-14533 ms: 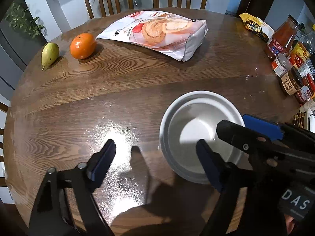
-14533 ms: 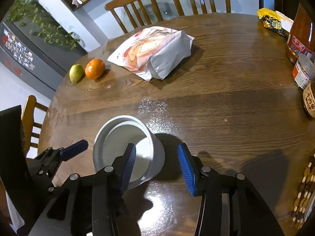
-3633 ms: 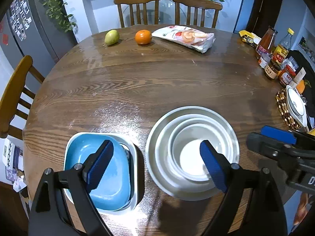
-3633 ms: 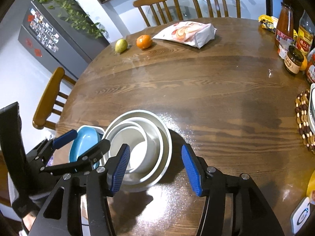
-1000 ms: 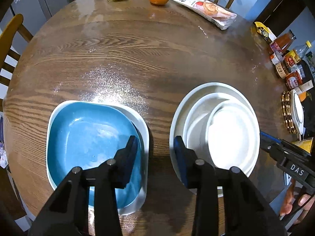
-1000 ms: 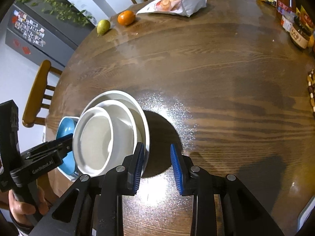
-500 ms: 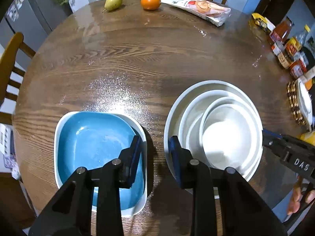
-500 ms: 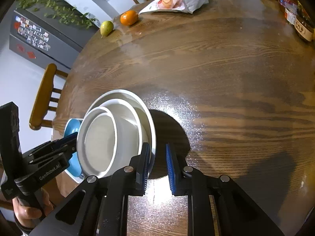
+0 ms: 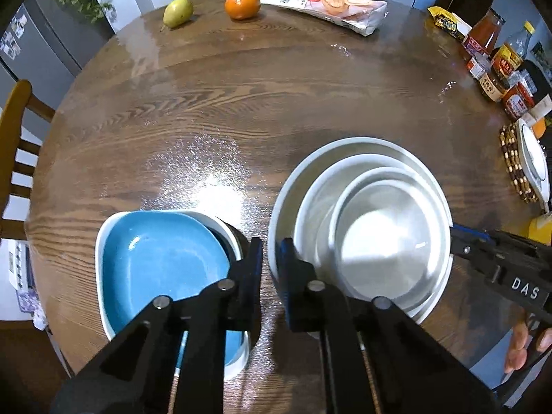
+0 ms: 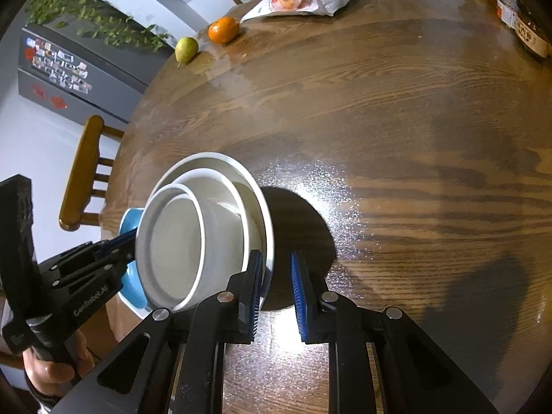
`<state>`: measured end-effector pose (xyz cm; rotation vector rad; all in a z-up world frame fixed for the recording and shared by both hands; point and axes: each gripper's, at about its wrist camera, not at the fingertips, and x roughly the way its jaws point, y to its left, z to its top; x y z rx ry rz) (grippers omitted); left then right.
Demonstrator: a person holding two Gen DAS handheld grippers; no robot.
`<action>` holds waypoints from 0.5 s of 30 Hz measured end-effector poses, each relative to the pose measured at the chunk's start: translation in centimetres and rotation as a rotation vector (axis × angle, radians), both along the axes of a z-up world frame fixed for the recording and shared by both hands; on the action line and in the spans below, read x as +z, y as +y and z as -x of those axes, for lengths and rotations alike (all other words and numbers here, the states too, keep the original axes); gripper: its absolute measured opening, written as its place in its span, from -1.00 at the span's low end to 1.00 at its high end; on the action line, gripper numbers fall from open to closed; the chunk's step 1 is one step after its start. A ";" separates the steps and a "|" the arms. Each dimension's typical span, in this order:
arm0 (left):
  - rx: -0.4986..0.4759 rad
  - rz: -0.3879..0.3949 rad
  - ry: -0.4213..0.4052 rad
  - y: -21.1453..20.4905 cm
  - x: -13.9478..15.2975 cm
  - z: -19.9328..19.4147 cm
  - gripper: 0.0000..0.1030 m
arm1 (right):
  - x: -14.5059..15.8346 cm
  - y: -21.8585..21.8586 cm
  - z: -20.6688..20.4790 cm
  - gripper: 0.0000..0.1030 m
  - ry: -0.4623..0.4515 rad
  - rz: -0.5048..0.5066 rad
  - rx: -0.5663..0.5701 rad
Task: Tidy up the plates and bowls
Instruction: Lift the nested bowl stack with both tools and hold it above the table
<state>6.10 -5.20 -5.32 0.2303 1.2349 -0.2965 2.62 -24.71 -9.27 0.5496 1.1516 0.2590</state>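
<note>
Room: a dining corner with wooden chairs (image 10: 82, 172) round the table and a dark fridge (image 10: 69, 69) covered in magnets under trailing greenery.
Table (image 9: 276, 103): round, dark glossy wood, with a bright glare patch near the dishes.
Snack bag (image 9: 327, 3): lies flat at the far edge.
Large white plate (image 9: 345, 146): at the near side of the table, carrying the stack.
Middle white bowl (image 9: 310, 200): sits inside the plate.
Small white bowl (image 9: 379, 241): nested in the middle bowl, pushed toward one side of it.
Blue square dish (image 9: 155, 258): just beside the plate, resting in a white square dish (image 9: 100, 241).
Left gripper (image 9: 269, 262): its jaws have just been closing and are now pressed nearly together, pinching the plate's rim on the side facing the blue dish.
Right gripper (image 10: 276, 283): its jaws have just been closing. They stand narrow with the plate's opposite rim between them, one finger over the plate. I cannot tell whether both pads press.
Jars and bottles (image 9: 496, 69): clustered at the table's right edge.
Orange (image 9: 242, 5): beside the bag.
Pear (image 9: 177, 12): near the orange, apart from it.
</note>
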 end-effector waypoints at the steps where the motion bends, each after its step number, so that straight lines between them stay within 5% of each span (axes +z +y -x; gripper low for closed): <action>1: 0.005 0.008 0.007 0.1 -0.1 0.0 -0.93 | 0.1 0.1 0.0 -0.62 -0.003 -0.001 0.001; 5: 0.017 0.023 0.010 0.2 0.0 0.1 -0.94 | 0.4 0.5 0.0 -0.78 -0.020 0.009 0.011; 15: 0.048 0.038 -0.028 0.5 -0.1 1.0 -0.94 | 0.6 0.9 0.0 -0.78 -0.034 0.030 0.010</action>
